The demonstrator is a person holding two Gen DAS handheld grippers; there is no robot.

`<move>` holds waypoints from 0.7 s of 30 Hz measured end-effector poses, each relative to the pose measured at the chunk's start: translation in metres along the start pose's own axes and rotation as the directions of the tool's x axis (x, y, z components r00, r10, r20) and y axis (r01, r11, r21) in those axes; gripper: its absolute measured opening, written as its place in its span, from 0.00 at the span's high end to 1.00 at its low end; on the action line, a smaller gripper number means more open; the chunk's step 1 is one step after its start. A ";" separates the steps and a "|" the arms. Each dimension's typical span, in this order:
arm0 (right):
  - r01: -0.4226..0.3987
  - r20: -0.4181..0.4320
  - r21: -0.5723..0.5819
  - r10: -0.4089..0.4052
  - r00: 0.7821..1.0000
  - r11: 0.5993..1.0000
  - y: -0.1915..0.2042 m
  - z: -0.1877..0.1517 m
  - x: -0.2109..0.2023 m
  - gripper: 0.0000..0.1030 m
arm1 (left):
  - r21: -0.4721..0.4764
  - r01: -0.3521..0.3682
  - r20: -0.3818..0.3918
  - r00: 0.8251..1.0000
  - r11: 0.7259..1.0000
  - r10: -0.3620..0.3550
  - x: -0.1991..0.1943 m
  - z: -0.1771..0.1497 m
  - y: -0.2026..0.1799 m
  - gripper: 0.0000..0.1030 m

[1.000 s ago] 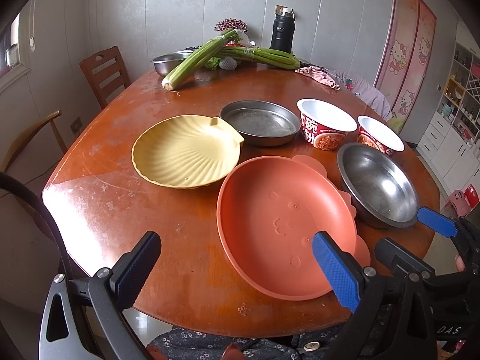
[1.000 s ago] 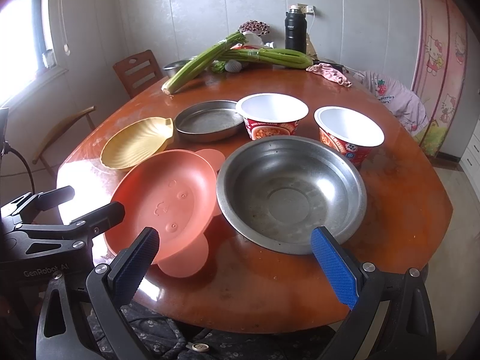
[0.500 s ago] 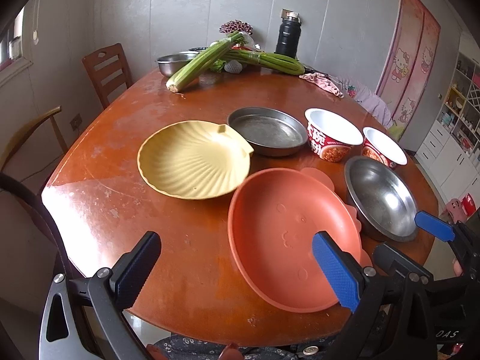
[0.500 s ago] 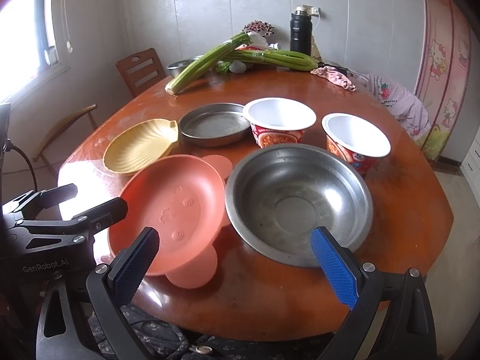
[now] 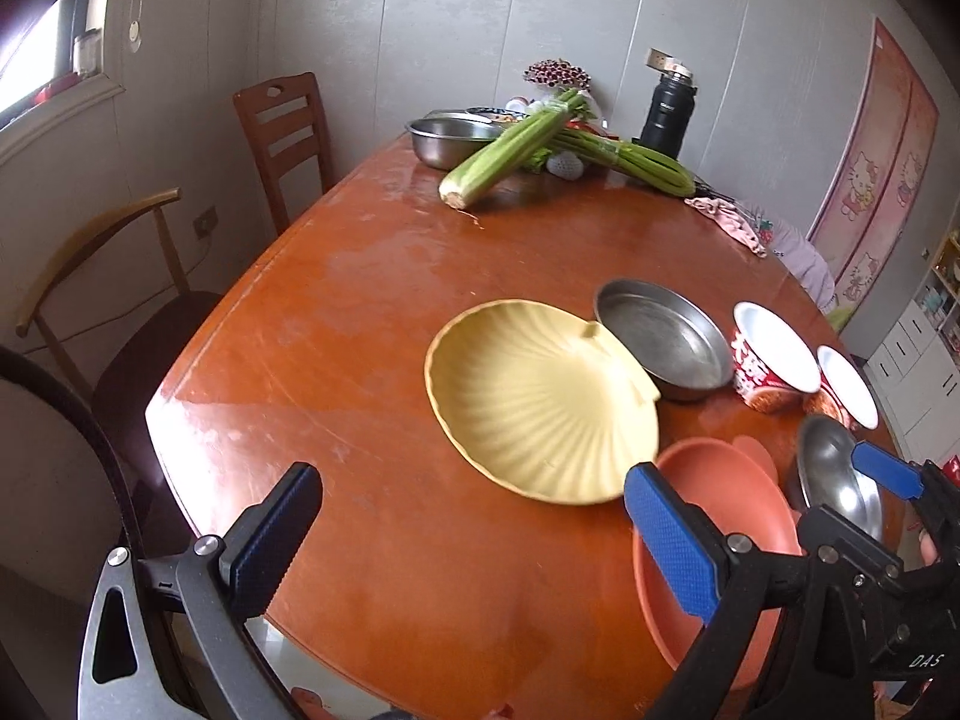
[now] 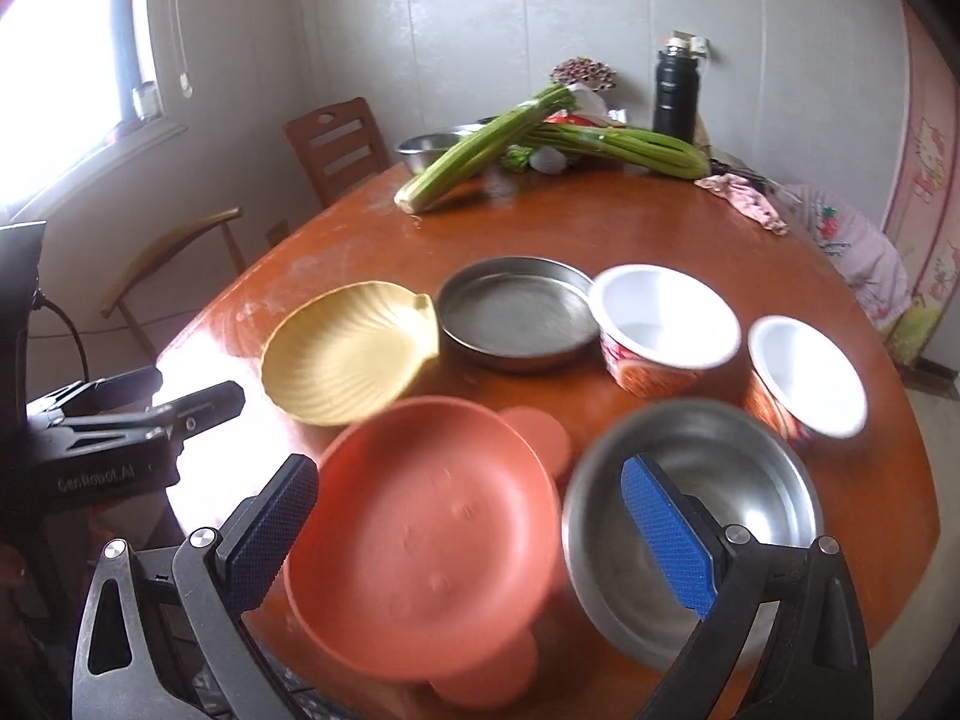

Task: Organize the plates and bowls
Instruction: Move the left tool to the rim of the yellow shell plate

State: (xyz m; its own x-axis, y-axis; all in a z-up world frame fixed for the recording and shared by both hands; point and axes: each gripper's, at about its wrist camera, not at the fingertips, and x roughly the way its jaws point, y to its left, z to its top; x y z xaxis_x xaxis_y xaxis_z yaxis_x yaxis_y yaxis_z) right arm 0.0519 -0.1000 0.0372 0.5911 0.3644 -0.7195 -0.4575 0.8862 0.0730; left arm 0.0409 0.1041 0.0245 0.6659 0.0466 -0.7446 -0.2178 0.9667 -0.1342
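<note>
The left gripper [image 5: 471, 534] hangs over the near edge of the table [image 5: 336, 324] with its jaws wide apart and nothing between them; only bare wood shows in the gap. Its blue pad at 4 o'clock overlaps the rim of the orange plate [image 5: 720, 516] in the left wrist view, though whether it touches cannot be told. The right gripper [image 6: 471, 531] also has its jaws spread wide and grips nothing; in its own view the orange plate [image 6: 420, 534] fills the gap between the fingers, and the blue pad at 4 o'clock sits in front of the steel bowl [image 6: 738, 480].

The yellow shell plate [image 5: 534, 402] lies at 1 o'clock from the left gripper, its near rim overlapping the orange plate's far edge. The steel pan [image 5: 660, 342] sits just beside the shell plate, at its 2 o'clock. Two red paper bowls follow to the right: the larger paper bowl [image 6: 663, 324] next to the pan, the smaller paper bowl [image 6: 807, 375] beyond it at 3 o'clock, close to the steel bowl's far rim.

At 12 o'clock, on the far side of the table, lie celery stalks [image 5: 510, 150], another steel basin [image 5: 450, 138], a black flask [image 5: 666, 111] and a pink cloth [image 5: 729, 222]. Two wooden chairs [image 5: 282, 132] stand at 10 o'clock.
</note>
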 end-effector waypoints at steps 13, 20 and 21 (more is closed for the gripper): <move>0.004 -0.154 -0.046 -0.012 0.988 0.999 0.019 0.042 0.082 0.02 | -0.030 0.030 -0.139 0.990 0.999 -0.034 0.063 0.037 0.028 0.02; -0.014 -0.219 -0.057 0.002 0.976 0.998 0.028 0.047 0.114 0.08 | -0.005 0.034 -0.164 0.986 0.999 -0.034 0.082 0.043 0.023 0.04; -0.013 -0.222 -0.058 -0.001 0.975 0.998 0.029 0.048 0.117 0.10 | -0.001 0.037 -0.167 0.985 0.999 -0.037 0.085 0.044 0.022 0.04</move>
State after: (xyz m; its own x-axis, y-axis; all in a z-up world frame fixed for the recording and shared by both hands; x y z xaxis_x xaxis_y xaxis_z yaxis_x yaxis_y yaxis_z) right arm 0.1395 -0.0180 -0.0117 0.4296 0.2914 -0.8547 -0.5026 0.8635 0.0418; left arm 0.1241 0.1407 -0.0136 0.5452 -0.0313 -0.8377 -0.1941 0.9674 -0.1625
